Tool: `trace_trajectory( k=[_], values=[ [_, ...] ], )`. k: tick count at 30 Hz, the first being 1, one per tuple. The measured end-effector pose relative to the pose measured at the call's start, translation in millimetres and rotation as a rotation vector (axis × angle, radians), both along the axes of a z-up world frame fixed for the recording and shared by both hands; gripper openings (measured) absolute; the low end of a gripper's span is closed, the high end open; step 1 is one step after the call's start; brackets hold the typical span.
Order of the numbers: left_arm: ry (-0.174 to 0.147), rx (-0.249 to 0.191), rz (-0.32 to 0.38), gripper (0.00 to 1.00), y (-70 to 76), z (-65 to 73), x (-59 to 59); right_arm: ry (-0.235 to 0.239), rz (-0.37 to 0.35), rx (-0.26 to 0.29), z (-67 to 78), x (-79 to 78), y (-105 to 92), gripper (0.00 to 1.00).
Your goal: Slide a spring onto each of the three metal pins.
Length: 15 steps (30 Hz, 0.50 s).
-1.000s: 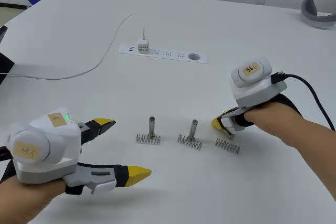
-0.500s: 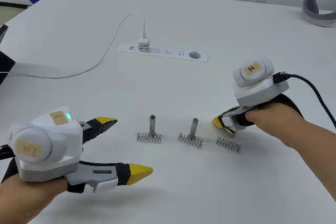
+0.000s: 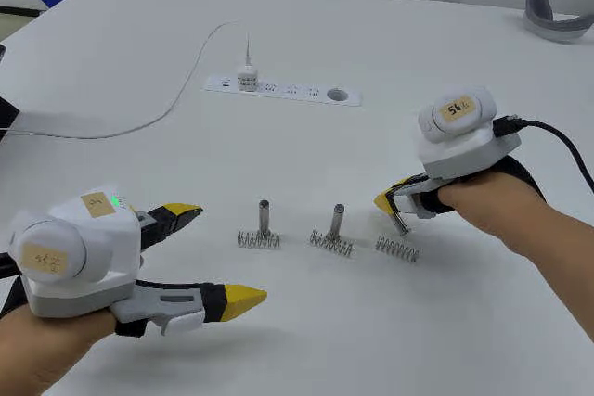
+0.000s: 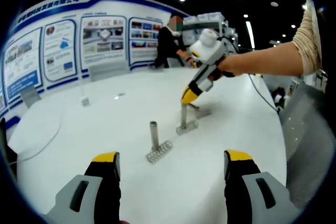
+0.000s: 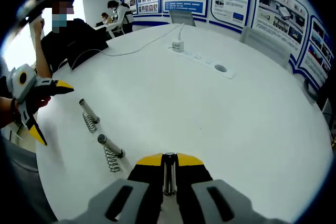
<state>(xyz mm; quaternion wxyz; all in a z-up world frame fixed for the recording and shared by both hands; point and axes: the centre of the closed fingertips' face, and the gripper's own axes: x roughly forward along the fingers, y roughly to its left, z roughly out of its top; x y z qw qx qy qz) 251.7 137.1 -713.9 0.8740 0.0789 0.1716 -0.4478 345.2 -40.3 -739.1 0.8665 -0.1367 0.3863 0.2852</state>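
right gripper (image 3: 392,206), fingers pinching the third pin (image 3: 399,221), is lifting it slightly off the desk (image 3: 371,340), above its spring (image 3: 397,249). left gripper (image 3: 227,254) is hovering, fingers spread. threading is not yet starting.

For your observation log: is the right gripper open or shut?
Shut. On the right gripper, yellow-tipped jaws clamp a metal pin.

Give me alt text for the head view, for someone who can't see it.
The right tool grips a metal pin close to a loose spring on a white table. Two more pins stand upright to its left, each with a spring lying at its base, and the open left tool hovers nearby.
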Motion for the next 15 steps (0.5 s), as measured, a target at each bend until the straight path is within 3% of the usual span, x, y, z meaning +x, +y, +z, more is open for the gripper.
trace_trajectory(
  k=[15],
  values=[
    [-0.005, -0.002, -0.002, 0.82, -0.8, 2.2, -0.6, -0.049, -0.024, 0.028, 11.9, -16.0, -0.9, 0.09]
  ],
)
